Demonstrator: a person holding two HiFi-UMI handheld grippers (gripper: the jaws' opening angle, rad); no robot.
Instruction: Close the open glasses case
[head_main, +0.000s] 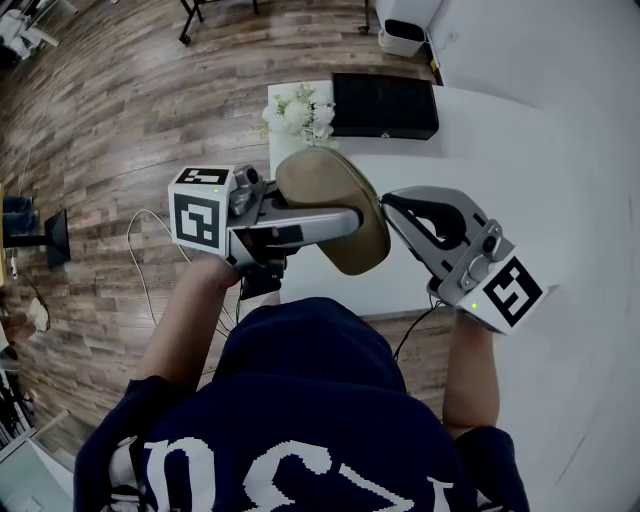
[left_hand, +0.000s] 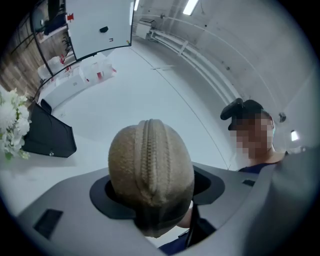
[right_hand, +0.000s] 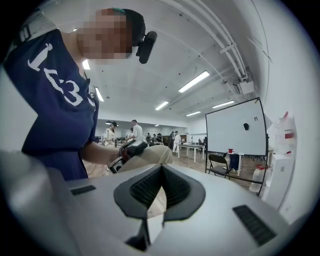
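Observation:
A tan fabric glasses case (head_main: 335, 205) with a zip round its edge hangs in the air over the white table's near edge. My left gripper (head_main: 345, 222) reaches in from the left and is shut on it. In the left gripper view the case (left_hand: 150, 165) fills the gap between the jaws of the left gripper (left_hand: 150, 195), zip seam facing me, its two halves together on that side. My right gripper (head_main: 390, 202) is shut and empty, its tip close to the case's right end. In the right gripper view the shut right gripper (right_hand: 161, 187) points at the case (right_hand: 150, 155).
A white table (head_main: 480, 200) lies ahead and to the right, with a black box (head_main: 385, 105) and a bunch of white flowers (head_main: 300, 112) at its far left corner. Wood floor (head_main: 120, 120) lies to the left. Several people stand far off across the room (right_hand: 132, 131).

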